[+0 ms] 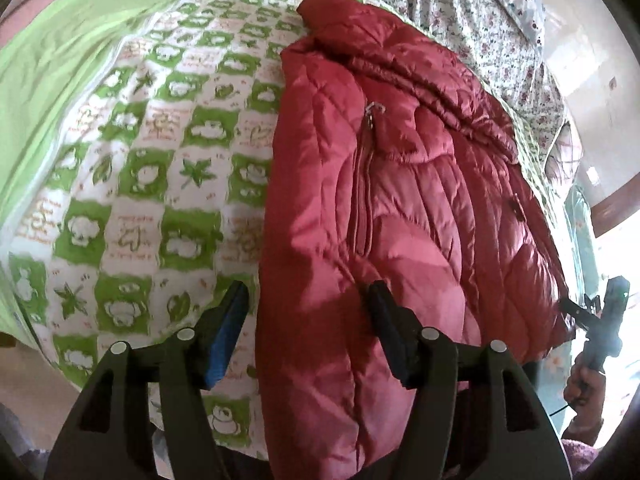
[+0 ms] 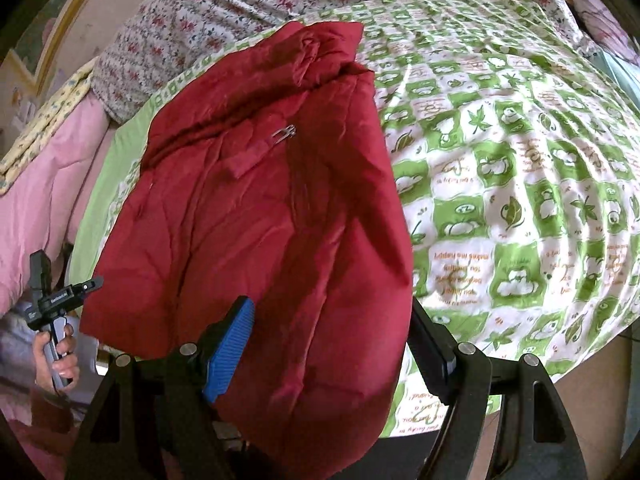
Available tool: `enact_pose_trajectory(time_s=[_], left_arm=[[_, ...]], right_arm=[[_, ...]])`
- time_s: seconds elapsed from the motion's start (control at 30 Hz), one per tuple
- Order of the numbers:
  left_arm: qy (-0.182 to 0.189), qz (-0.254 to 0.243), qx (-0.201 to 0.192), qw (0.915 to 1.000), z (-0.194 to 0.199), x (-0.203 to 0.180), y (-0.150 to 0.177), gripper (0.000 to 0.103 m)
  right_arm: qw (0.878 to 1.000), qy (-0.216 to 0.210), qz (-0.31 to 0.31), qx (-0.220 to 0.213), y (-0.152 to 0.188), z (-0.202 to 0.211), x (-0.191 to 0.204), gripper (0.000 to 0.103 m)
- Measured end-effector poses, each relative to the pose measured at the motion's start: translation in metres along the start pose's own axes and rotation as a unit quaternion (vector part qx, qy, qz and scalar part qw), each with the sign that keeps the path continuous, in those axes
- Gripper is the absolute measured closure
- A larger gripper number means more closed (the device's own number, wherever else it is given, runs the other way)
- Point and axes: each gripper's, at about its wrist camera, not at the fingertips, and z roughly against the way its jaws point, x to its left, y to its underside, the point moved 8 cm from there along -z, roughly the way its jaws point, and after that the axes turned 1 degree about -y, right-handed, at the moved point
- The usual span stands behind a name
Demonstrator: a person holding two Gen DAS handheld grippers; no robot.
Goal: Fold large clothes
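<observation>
Right wrist: red jacket (image 2: 256,216) lies on bedspread (image 2: 520,160).

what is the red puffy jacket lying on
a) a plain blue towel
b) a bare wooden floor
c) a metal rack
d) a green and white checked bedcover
d: the red puffy jacket lies spread on the green and white checked bedcover, which shows around it in both wrist views.
</observation>
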Motion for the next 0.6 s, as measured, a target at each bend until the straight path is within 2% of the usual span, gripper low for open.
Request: enact_pose_trajectory(time_s=[0.1, 0.3, 0.47, 0.6], left_arm=[[0.018, 0.002, 0.008, 0.9998, 0.000, -0.003, 0.008, 0.042], [0.030, -0.021, 0.018, 0.9992, 0.000, -0.017, 0.021, 0.042], [0.030, -0.047, 0.018, 0.9983, 0.000, -0.027, 0.023, 0.043], [0.023, -0.080, 0.007, 0.9965, 0.004, -0.037, 0.022, 0.073]], right_arm=[[1.000, -0.005, -0.002, 0.003, 0.004, 0.001, 0.001, 0.028], [1.000, -0.014, 0.000, 0.003, 0.009, 0.003, 0.003, 0.032], [1.000, -0.022, -0.002, 0.001, 0.010, 0.001, 0.004, 0.047], [1.000, -0.020, 0.007, -0.003, 0.011, 0.004, 0.007, 0.062]])
